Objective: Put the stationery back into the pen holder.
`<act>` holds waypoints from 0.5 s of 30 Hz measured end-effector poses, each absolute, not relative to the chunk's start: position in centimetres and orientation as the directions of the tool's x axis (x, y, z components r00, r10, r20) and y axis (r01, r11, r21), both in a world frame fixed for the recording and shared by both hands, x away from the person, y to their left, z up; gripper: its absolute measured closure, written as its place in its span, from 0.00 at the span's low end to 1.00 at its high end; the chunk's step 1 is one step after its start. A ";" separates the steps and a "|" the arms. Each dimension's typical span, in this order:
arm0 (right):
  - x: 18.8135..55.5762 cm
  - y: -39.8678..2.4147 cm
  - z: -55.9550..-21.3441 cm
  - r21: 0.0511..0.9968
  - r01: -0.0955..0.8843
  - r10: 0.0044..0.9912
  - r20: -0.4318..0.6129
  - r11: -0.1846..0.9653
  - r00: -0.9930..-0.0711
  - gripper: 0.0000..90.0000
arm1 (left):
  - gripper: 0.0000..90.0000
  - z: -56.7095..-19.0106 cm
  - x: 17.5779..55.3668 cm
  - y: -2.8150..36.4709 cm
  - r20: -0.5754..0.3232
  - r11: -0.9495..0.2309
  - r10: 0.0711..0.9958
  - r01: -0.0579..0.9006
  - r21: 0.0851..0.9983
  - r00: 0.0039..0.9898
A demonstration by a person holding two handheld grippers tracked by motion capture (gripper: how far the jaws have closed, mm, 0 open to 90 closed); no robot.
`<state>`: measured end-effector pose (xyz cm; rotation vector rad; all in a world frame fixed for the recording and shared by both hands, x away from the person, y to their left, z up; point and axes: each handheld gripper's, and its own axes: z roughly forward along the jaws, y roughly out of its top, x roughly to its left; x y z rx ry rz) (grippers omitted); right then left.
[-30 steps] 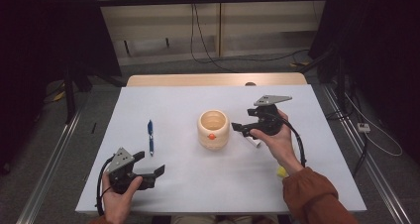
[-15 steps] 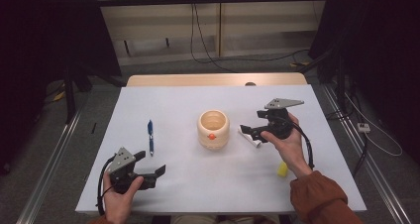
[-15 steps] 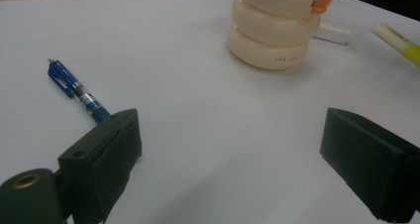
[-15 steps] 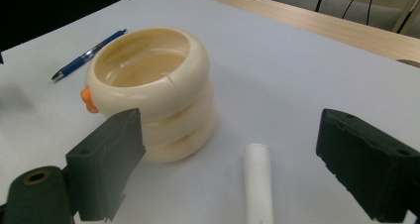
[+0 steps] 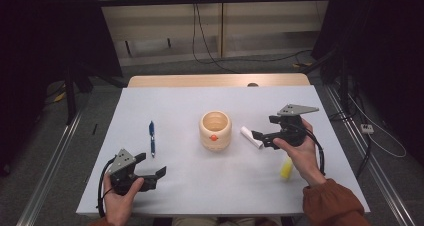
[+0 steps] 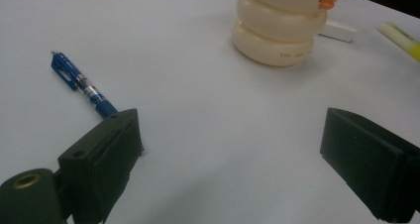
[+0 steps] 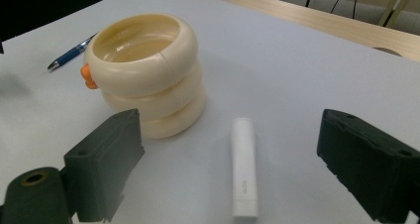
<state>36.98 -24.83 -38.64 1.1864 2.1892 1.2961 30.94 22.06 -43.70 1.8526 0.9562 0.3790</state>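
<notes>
White stick (image 7: 244,172) lies flat on desk (image 5: 310,101) beside cream ringed pot (image 5: 215,131), between spread jaws of right tongs (image 5: 259,140), ungripped; left tongs (image 5: 155,168) agape, empty.

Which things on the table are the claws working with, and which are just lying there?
In the job:
white stick, between the open right claw jaws
cream ringed cup, beside it

Just lying about:
blue pen, near the left claw
yellow marker
</notes>
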 end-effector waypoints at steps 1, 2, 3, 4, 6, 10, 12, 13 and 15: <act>36.9 -25.0 -38.7 0.841 0.488 0.795 0.123 0.233 -0.593 0.11 | 0.10 -43.6 30.9 22.1 -0.146 -0.212 0.753 0.446 0.869 0.642; 36.8 -25.1 -38.7 0.841 0.491 0.799 0.127 0.228 -0.588 0.11 | 0.10 -43.6 30.9 22.1 -0.146 -0.210 0.753 0.444 0.871 0.642; 36.7 -25.2 -38.7 0.840 0.494 0.800 0.130 0.225 -0.586 0.11 | 0.10 -43.5 30.8 22.1 -0.144 -0.210 0.752 0.441 0.873 0.643; 36.6 -25.3 -38.7 0.839 0.497 0.800 0.134 0.222 -0.585 0.12 | 0.10 -43.5 30.8 22.0 -0.145 -0.207 0.752 0.439 0.874 0.643; 36.3 -25.6 -38.7 0.838 0.500 0.802 0.138 0.219 -0.582 0.12 | 0.10 -43.5 30.7 22.0 -0.141 -0.211 0.751 0.437 0.874 0.645; 35.7 -26.5 -39.0 0.831 0.508 0.815 0.124 0.226 -0.566 0.12 | 0.10 -43.4 30.8 21.8 -0.132 -0.222 0.751 0.435 0.873 0.647; 35.4 -27.0 -39.2 0.827 0.516 0.821 0.127 0.222 -0.557 0.12 | 0.10 -43.4 30.7 21.7 -0.130 -0.225 0.748 0.433 0.873 0.651; 35.3 -27.3 -39.4 0.824 0.524 0.826 0.132 0.215 -0.547 0.12 | 0.10 -43.4 30.7 21.6 -0.130 -0.224 0.749 0.433 0.873 0.650; 35.2 -27.8 -39.7 0.815 0.537 0.830 0.136 0.216 -0.541 0.13 | 0.10 -43.4 30.7 21.6 -0.135 -0.218 0.749 0.434 0.874 0.648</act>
